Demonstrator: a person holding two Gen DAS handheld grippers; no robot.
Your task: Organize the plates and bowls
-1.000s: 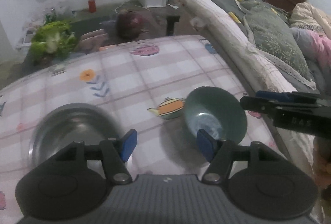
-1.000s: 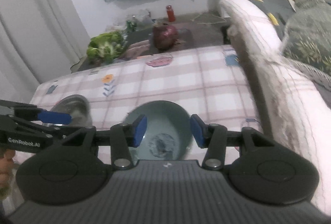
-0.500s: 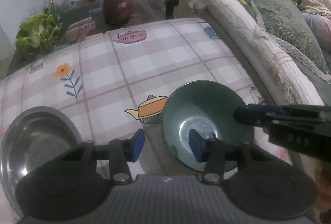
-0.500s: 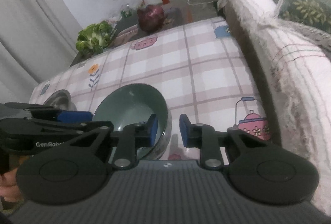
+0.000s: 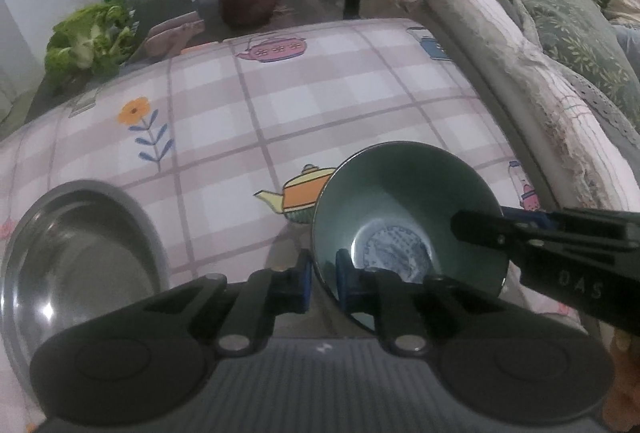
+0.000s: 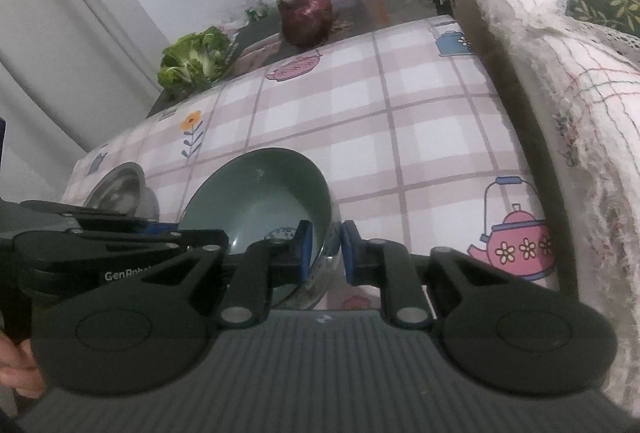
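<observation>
Two grippers, left gripper (image 5: 322, 279) and right gripper (image 6: 325, 251), pinch the green bowl (image 5: 404, 201) by opposite rims; it looks hard, smooth and breakable.

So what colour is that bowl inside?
Dull green bowl, with a pale blue-white patterned centre; left wrist view shows it best.

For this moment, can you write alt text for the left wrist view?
The left tool pinches the near rim of a green bowl on a checked tablecloth, while the right tool grips the bowl's far-right rim. A steel bowl sits to the left.
</observation>
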